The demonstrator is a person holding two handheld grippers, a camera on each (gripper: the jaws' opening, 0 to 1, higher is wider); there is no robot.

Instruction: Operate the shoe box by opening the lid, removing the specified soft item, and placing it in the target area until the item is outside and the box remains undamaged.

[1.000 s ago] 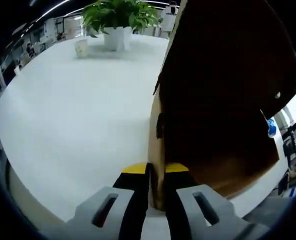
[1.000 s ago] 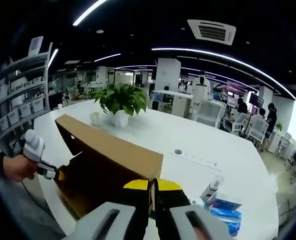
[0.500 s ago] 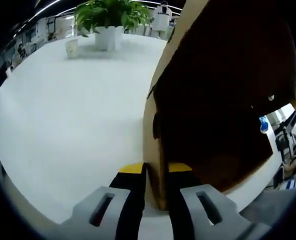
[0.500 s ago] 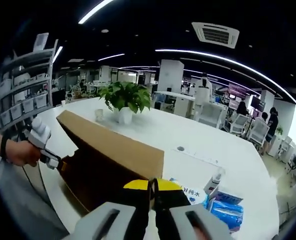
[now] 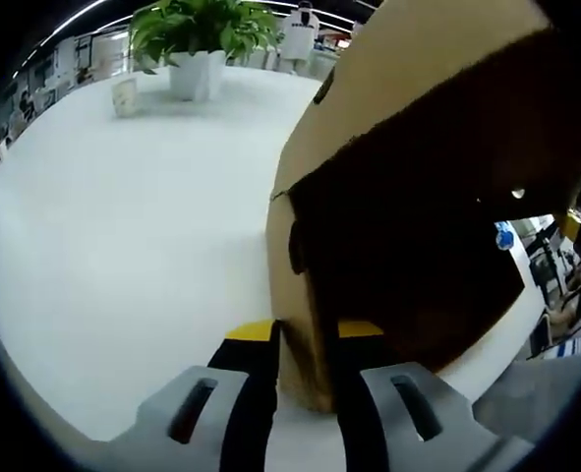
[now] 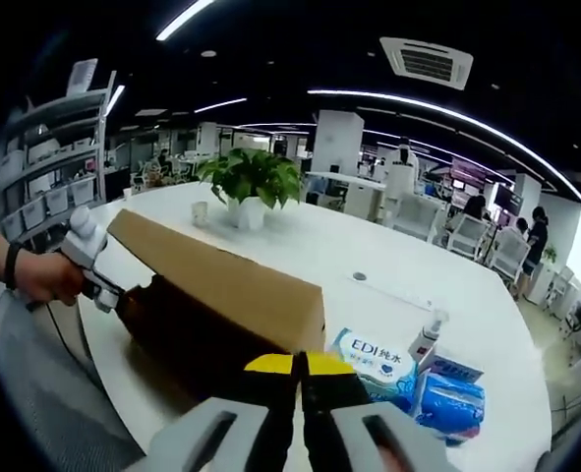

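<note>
Both tongs are gripping opposite edges of the shoe box lid [image 6: 221, 295], holding it level above the worktop [image 5: 123, 226]: left tongs [image 5: 305, 339] and right tongs [image 6: 300, 366] are clamped shut.

Big white round table [image 6: 388, 265] here. Sitting on it: potted plant [image 6: 250, 187], small cup [image 6: 201, 213], spray bottle [image 6: 427, 339], blue wipes packs [image 6: 447, 401], and the cardboard box [image 6: 221, 295].

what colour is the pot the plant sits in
White. The plant pot shows best in the left gripper view, standing far back on the white table.
</note>
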